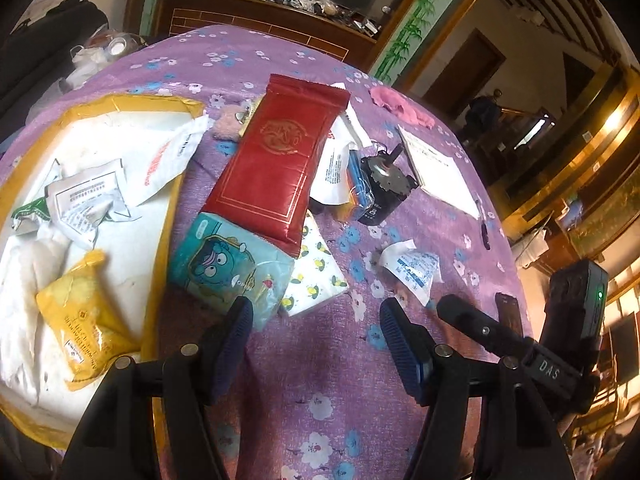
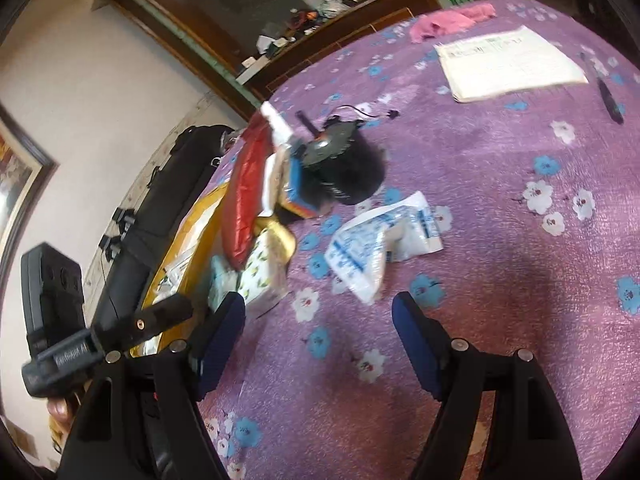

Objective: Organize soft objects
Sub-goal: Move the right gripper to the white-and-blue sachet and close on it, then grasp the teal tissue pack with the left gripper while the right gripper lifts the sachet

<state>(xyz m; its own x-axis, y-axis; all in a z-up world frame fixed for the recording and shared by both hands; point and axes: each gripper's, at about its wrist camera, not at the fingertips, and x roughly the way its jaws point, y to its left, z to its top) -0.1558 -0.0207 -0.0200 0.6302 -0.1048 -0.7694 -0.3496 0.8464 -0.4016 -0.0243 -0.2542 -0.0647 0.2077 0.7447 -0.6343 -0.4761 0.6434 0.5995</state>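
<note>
My left gripper (image 1: 316,332): tilted down over the purple tablecloth (image 1: 320,380), jaws apart, nothing between them.
My right gripper (image 2: 320,328): angled down, jaws wide, empty.
Tissue packs: blue pack (image 1: 224,264) just beyond my left finger, red pouch (image 1: 276,160) lying across it.
Plastic wrapper (image 2: 380,240): ahead of my right gripper.

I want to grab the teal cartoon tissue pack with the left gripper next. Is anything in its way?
Partly. The left gripper is open and empty just short of the teal tissue pack, with only bare cloth before the pack's near edge. But the red pouch lies on its far end, and the lemon-print pack sits against its right side.
</note>
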